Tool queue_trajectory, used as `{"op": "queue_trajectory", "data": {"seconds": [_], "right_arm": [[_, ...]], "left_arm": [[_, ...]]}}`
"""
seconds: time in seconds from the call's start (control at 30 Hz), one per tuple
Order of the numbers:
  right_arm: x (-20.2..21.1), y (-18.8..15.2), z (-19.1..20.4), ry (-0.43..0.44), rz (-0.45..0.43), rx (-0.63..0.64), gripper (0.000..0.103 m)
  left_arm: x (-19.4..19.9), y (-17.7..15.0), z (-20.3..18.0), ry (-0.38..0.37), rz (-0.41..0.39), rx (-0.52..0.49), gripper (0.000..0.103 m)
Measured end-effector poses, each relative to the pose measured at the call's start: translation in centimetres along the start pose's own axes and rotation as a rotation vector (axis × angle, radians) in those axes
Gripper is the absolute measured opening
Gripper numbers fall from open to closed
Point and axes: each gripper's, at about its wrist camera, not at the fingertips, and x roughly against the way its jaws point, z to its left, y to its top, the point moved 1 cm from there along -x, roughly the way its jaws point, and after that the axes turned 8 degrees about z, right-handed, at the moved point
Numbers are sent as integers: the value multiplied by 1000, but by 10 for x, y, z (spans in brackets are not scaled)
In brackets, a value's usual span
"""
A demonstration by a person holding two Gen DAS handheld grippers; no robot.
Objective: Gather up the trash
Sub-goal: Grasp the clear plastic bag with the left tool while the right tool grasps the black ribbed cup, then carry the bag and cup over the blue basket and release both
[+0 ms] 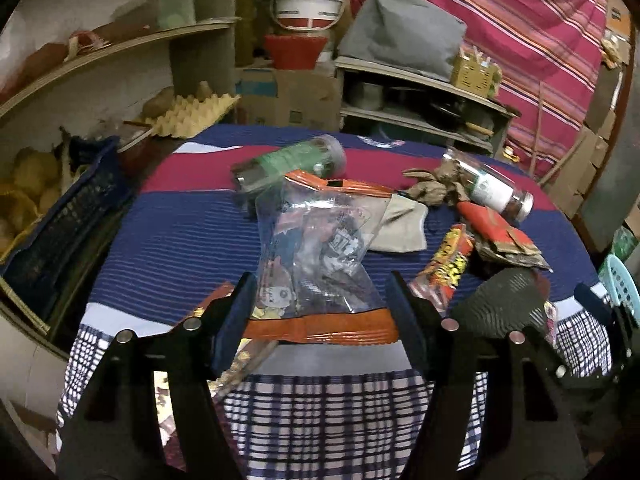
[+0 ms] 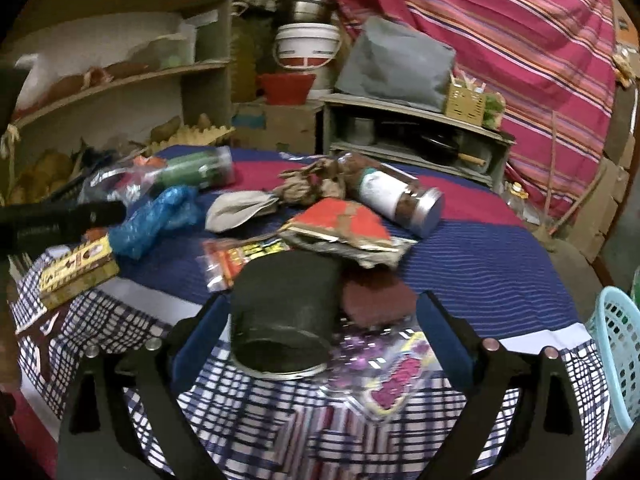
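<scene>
The left gripper pinches a clear orange-edged snack bag, lifting it off the worktop as trash. The right gripper stands spread around a black can, ready for gripping.

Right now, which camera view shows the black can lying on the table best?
The right wrist view. There the black can lies whole and centred on its side, its open mouth facing the camera, between the right gripper's open jaws. The left wrist view shows only its dark ribbed side near the right edge, partly hidden.

Trash-strewn striped cloth over table
</scene>
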Motion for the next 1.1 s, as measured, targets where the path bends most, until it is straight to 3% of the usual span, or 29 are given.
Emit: {"op": "queue_trajectory", "data": {"seconds": [0.17,0.37,0.6,0.8,1.1], "right_arm": [[-16,-2,8,-46,55,26,93],[-26,1,3,-6,88,3,92],[-28,0,14,51,100,52,66],[-22,0,3,83,92,12,66],[22,10,-36,124,24,-67,66]], "left_arm": [[-2,2,7,-3,4,35,65],[-4,2,-4,17,-5,-7,65],[-9,0,-12,33,5,-23,65],[-11,0,-13,29,0,-13,64],[-3,3,-24,14,-16,-10,57]]}}
